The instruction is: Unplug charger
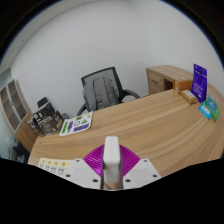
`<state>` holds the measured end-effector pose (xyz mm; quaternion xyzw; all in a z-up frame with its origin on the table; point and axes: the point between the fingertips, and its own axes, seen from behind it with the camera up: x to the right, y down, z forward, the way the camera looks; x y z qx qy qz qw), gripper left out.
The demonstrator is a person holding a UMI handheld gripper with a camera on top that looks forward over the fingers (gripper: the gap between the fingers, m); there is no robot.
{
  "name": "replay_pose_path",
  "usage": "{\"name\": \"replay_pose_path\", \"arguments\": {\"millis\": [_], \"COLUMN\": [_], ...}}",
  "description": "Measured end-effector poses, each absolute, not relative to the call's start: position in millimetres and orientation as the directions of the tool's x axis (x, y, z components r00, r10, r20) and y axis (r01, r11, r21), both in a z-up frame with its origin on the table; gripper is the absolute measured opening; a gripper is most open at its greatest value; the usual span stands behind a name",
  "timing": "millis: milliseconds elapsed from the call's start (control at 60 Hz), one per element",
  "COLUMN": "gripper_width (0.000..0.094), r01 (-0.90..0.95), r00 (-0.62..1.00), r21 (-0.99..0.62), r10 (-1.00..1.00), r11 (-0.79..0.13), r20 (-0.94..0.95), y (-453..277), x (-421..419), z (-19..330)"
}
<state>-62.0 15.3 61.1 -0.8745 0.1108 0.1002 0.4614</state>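
My gripper [112, 155] is shut on a white charger [112, 165], a narrow upright white block. The purple pads [96, 160] press against it from both sides. The charger stands above the front part of a wooden desk [150, 125]. No socket or cable shows; the charger's lower end is hidden between the fingers.
A black office chair [102, 92] stands behind the desk. A green booklet [76, 124] and a black device [43, 114] lie at the left. A sheet with coloured marks [58, 165] lies left of the fingers. A teal box [208, 109] and a purple box [199, 82] are at the right.
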Motion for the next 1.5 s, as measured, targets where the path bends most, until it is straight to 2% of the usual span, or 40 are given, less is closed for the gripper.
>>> {"name": "replay_pose_path", "arguments": {"millis": [83, 133, 300, 383, 400, 500, 667, 783, 900, 1183, 1500], "gripper_width": [0.0230, 0.0273, 0.0604, 0.0852, 0.0873, 0.0859, 0.0860, 0.0858, 0.0856, 0.0855, 0.0856], "r01": [-0.310, -0.339, -0.306, -0.256, -0.245, -0.165, -0.045, -0.010, 0.002, 0.007, 0.021], "r00": [0.945, 0.935, 0.952, 0.967, 0.969, 0.982, 0.986, 0.982, 0.977, 0.972, 0.976], "r21": [-0.746, -0.750, -0.736, -0.755, -0.759, -0.790, -0.824, -0.847, -0.853, -0.858, -0.863], "r10": [-0.109, -0.110, -0.170, -0.175, -0.179, -0.176, -0.159, -0.164, -0.180, -0.197, -0.178], "r11": [-0.589, -0.568, -0.604, -0.604, -0.604, -0.591, -0.565, -0.532, -0.522, -0.514, -0.506], "r20": [-0.307, -0.338, -0.256, -0.188, -0.170, -0.074, 0.055, 0.092, 0.112, 0.126, 0.127], "y": [7, 4, -18, -32, -35, -54, -112, -168, -227, -324, -352], "x": [-58, -46, -2, 17, 21, 29, 16, -5, -29, -69, -93], "z": [43, 42, 30, 37, 40, 68, 140, 191, 225, 258, 272]}}
